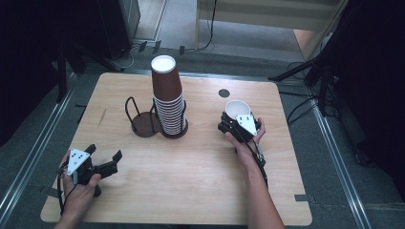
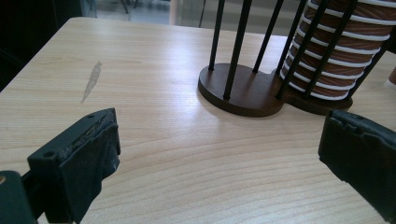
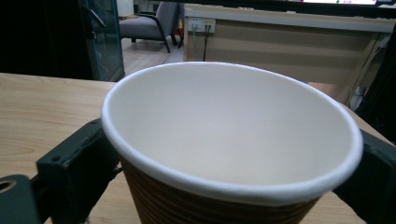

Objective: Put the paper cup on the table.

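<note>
1. One loose cup point(image 1: 237, 109) stood upright, mouth up, on the right half of the worktop point(image 1: 191, 167), well apart from the stack.
2. The right hand-held gripper point(image 1: 237, 118) sat just behind the cup on the person's side, one jaw on each flank of the brown wall below the white rim.
3. In the right gripper view the cup point(image 3: 231, 140) lay directly ahead between the two black jaws. The jaws looked spread about as wide as the cup, and I could not tell whether the pads pressed on it or merely stood beside it.
4. The cup's long axis was vertical, while the right hand-held gripper pointed roughly level and away from the person, so any next lift would probably go straight up.
5. The left hand-held gripper point(image 1: 104, 153) rested near the worktop's front left corner, jaws spread with nothing between them, pointing towards the holder point(image 1: 145, 125).
6. The right hand was plainly the nearer one to the loose cup; the left was nearer the holder.
7. Counted: two hand-held grippers, one loose cup, one stack point(image 1: 168, 95) of inverted cups too many to count exactly, and one two-bay wire holder with the stack in its right bay and its left bay vacant.
</note>
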`<state>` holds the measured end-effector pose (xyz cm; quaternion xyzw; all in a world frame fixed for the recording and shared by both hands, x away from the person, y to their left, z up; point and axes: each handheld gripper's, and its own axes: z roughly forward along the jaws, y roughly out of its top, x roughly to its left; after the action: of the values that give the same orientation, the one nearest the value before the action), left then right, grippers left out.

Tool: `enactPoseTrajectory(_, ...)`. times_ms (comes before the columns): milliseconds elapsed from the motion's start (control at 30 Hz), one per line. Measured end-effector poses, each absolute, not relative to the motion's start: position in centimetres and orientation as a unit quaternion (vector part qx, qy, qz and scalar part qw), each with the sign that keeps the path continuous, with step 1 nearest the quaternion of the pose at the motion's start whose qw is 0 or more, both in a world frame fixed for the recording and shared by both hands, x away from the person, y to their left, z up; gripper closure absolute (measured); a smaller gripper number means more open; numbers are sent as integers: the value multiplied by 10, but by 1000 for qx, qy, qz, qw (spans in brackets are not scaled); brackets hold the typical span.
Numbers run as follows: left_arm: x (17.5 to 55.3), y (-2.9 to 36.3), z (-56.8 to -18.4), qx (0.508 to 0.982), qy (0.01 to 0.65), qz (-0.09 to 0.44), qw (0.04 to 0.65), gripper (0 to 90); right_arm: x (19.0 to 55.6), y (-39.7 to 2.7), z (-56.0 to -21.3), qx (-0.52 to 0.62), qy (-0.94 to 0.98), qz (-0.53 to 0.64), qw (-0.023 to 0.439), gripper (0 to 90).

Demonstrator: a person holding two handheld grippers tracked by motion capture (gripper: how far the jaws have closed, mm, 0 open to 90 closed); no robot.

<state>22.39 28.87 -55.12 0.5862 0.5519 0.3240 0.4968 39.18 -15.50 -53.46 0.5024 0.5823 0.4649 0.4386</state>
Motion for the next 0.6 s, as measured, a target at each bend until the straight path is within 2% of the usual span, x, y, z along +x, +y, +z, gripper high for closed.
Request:
enactPoseTrajectory(267, 224, 289, -551, 586, 552, 323, 497, 0, 388, -158, -529, 503, 587, 478, 417, 0)
enactPoseTrajectory(600, 224, 289, -551, 585, 553, 323, 497, 0, 374, -161, -518, 490, 593, 481, 421, 0)
